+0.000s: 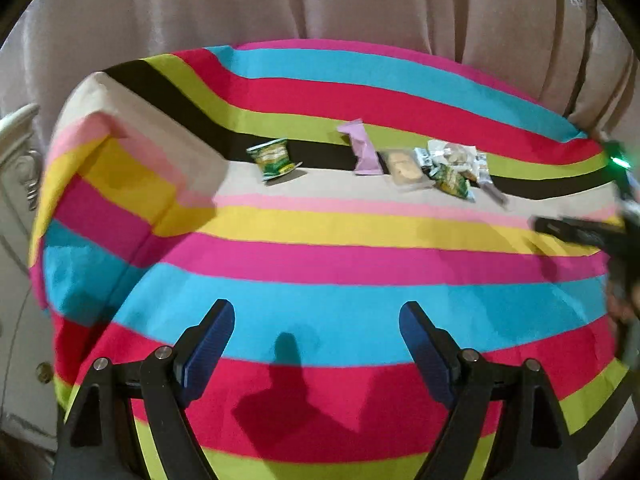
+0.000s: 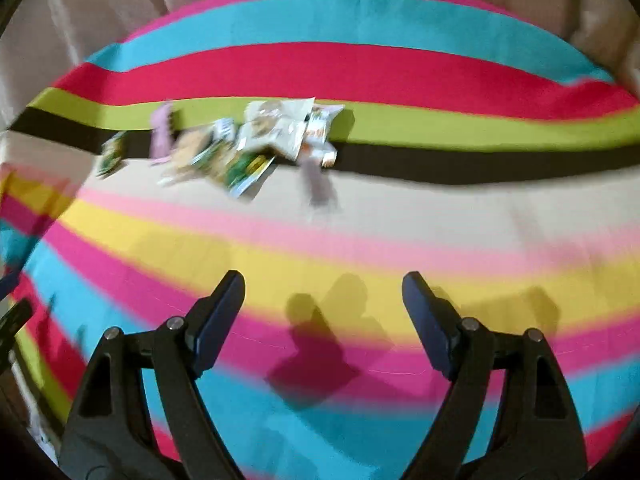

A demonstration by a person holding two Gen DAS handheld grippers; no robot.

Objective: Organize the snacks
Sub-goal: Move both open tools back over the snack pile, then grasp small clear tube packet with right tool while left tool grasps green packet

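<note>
Small snack packets lie on a striped cloth (image 1: 320,224). In the left wrist view a green packet (image 1: 275,158) sits alone at the left, then a lilac packet (image 1: 362,148), a clear biscuit pack (image 1: 404,168) and a heap of white and green packets (image 1: 454,168). My left gripper (image 1: 316,312) hovers open and empty over the near blue stripe, well short of them. In the blurred right wrist view the same packets show as a heap (image 2: 276,132) with the lilac packet (image 2: 162,136) and green packet (image 2: 112,154) at its left. My right gripper (image 2: 324,284) is open and empty over the yellow stripe.
The cloth (image 2: 360,68) covers a raised flat surface with a folded corner at the left (image 1: 100,120). A pale curtain (image 1: 360,4) hangs behind. White carved furniture (image 1: 20,152) stands at the left edge. The right gripper's dark body (image 1: 580,232) enters at the right.
</note>
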